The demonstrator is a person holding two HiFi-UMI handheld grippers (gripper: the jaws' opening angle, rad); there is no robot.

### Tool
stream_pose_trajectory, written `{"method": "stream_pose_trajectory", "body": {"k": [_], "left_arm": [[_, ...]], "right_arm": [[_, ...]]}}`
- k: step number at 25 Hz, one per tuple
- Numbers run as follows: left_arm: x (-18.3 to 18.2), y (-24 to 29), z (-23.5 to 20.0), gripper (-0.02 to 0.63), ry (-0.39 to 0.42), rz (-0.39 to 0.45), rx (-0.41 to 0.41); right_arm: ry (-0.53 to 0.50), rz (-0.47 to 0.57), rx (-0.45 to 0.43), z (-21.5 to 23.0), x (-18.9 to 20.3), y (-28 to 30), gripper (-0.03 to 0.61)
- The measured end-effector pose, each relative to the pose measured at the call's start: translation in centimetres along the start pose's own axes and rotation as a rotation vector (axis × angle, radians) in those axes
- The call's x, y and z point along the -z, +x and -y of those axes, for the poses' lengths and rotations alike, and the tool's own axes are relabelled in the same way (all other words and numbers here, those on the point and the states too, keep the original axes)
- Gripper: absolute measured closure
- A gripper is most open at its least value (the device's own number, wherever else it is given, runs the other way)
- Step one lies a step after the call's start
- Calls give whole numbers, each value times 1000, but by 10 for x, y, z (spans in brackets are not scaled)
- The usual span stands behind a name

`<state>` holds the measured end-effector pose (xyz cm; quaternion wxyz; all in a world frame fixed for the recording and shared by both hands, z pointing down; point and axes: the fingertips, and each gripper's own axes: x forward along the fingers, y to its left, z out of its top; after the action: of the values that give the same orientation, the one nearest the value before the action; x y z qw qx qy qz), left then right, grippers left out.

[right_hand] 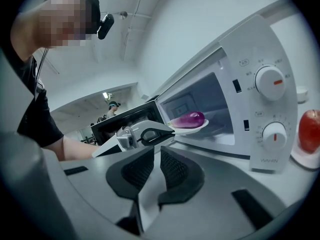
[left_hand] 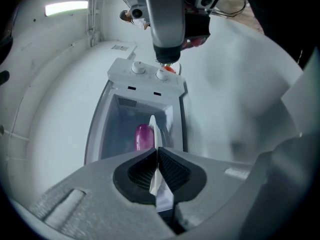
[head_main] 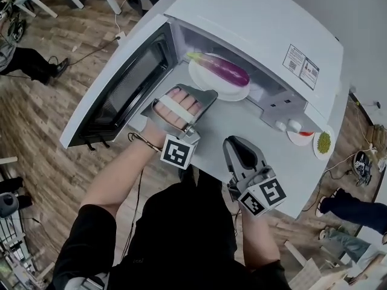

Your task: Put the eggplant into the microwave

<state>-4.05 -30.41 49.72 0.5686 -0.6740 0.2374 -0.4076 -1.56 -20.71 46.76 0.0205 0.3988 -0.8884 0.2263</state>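
Note:
The purple eggplant [head_main: 221, 70] [right_hand: 189, 119] lies on a white plate [head_main: 236, 94] [right_hand: 198, 129] in the mouth of the open white microwave [head_main: 254, 23] [right_hand: 260, 109]. My left gripper [head_main: 208, 94] [left_hand: 157, 156] is shut on the plate's near rim, and the right gripper view shows it [right_hand: 167, 130] pinching that rim. From the left gripper view the eggplant [left_hand: 143, 136] shows just beyond the jaws. My right gripper [head_main: 233, 141] [right_hand: 156, 156] hangs in front of the control panel with its jaws shut and nothing between them.
The microwave door [head_main: 124, 86] [right_hand: 125, 121] is swung wide open to the left. Two knobs [right_hand: 270, 83] sit on the panel at the right. A red fruit on a small plate [right_hand: 310, 129] and a green item on another plate [head_main: 325, 142] stand right of the microwave.

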Motion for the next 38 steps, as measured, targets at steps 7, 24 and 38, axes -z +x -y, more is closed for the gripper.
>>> {"method": "stream_pose_trajectory", "body": {"k": [7,24,38], "left_arm": [[1,24,4,597,9,4,-2],[20,73,15,597,7,-25,70],[25,91,21,597,-15,-61,253]], "right_arm": [[3,0,6,14,2,9,529],[26,25,17,36,-3,19,538],[87,61,0,43,-8,21,538]]}}
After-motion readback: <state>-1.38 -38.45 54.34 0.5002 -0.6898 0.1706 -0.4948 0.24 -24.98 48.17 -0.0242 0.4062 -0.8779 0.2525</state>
